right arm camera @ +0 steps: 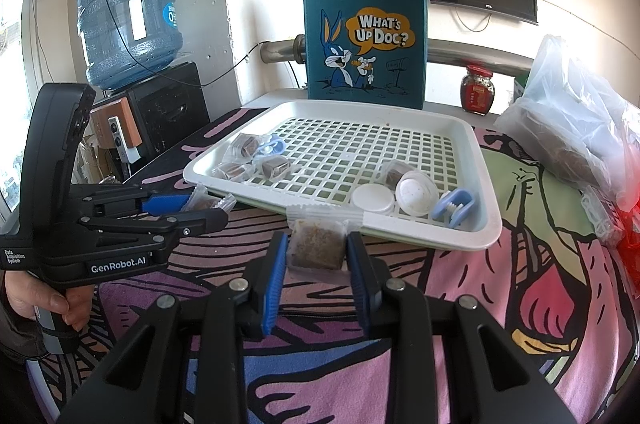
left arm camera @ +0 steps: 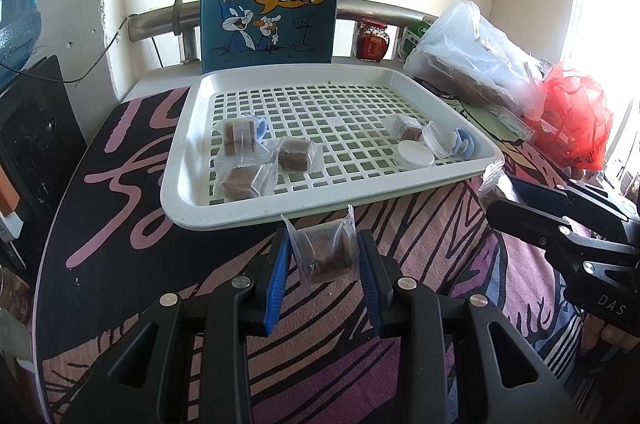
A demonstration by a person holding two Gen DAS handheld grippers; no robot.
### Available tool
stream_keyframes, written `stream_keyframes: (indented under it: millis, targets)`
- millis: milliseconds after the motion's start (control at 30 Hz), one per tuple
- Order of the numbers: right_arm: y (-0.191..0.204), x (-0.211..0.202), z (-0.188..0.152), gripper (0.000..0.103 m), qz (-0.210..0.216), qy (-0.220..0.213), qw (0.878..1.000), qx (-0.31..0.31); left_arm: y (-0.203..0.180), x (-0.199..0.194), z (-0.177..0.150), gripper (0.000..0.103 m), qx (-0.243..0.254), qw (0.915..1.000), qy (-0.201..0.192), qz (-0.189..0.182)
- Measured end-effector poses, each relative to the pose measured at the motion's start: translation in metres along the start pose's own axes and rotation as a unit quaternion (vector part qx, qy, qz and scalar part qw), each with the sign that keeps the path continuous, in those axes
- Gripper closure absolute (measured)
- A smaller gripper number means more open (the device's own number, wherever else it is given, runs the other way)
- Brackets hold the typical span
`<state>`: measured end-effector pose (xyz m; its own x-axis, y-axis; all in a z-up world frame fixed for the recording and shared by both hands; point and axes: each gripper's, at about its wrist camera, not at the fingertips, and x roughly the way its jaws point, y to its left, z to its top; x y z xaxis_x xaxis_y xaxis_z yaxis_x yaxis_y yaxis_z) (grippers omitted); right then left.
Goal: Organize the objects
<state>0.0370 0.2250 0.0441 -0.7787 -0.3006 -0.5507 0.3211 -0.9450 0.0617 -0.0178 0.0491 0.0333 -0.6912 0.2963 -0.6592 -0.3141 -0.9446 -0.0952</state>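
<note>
- Snack packets are the job here: each gripper pinches 1 clear-wrapped brown block, and both hover over the patterned cloth (right arm camera: 460, 304), just short of the white tray's (left arm camera: 188, 212) near rim.
- Left gripper (left arm camera: 324, 256): its blue pads (left arm camera: 280, 264) press on the sides of a packet (left arm camera: 326, 254), whose wrapper seam sticks up above the jaws.
- Right gripper (right arm camera: 318, 250): jaws drawn in on a second packet (right arm camera: 316, 248), held the same way, with the tray rim just beyond its tips.
- Ahead of the left gripper, 3 more packets (left arm camera: 288, 154) lie in the tray's near-left part beside a pale blue clip (left arm camera: 260, 128).
- Ahead and to the right of the right gripper sit 2 white lids (right arm camera: 372, 199), another packet (right arm camera: 390, 176) and a second blue clip (right arm camera: 456, 208).
- Likely step, as a judgement: carry each held block over the rim and set it with its own kind, so the left-side cluster looks the natural target.
- To do it well, I would lift clear of the raised rim first; the loose wrapper edges could snag on it.
- Lower until the packet rests flat on the grid, then spread the jaws, so it does not tumble onto its neighbours.
- Move 1 hand at a time, since both would converge on the same part of the tray.
</note>
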Motion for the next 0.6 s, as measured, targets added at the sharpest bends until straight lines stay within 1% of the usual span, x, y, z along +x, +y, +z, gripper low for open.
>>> stream_keyframes:
  millis: [600]
  targets:
    - [0.0006,-0.0006,-0.0001,0.073,0.0,0.0,1.0,0.0,0.0008,0.0,0.0015,0.071,0.0,1.0,0.001,0.0]
